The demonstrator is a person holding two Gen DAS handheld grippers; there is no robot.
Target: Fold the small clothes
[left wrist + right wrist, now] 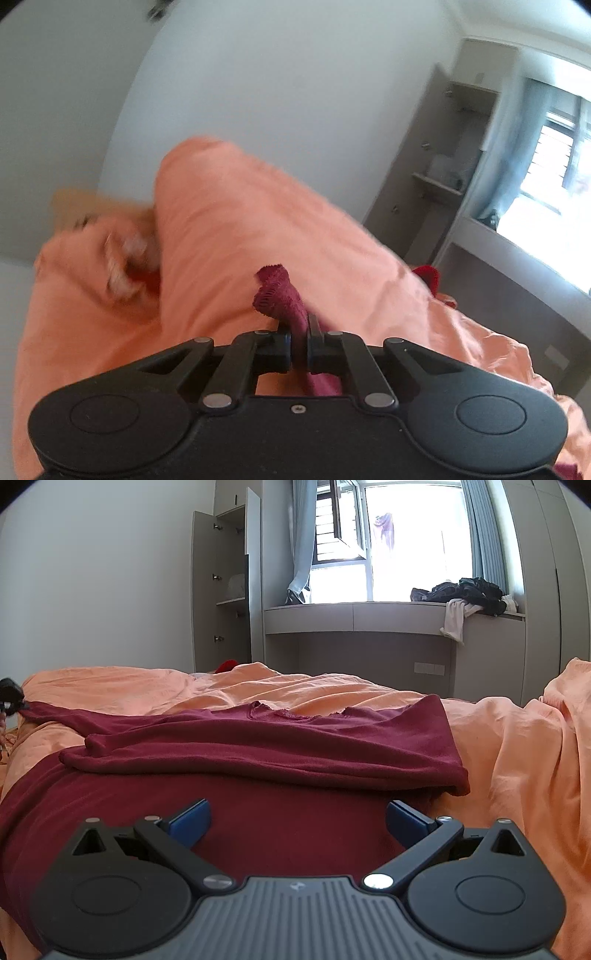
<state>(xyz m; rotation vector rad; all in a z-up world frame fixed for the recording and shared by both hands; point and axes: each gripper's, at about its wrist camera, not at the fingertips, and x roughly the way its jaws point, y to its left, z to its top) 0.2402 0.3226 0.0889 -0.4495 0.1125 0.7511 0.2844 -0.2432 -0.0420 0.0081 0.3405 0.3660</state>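
Right gripper (297, 821) fingers spread over maroon top (258, 746), half-folded on orange bedsheet (517, 760)

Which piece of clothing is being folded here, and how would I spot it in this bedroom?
Start at the bed with the orange sheet. Spread across its middle is the dark red top, one side folded over itself. Its scalloped neckline and wine colour set it apart from the dark clothes pile on the window ledge.

Left tool (299, 345) matte black w/ silver pivot screws, right tool (297, 818) black linkages, blue pads (192, 819), ribbed grey body
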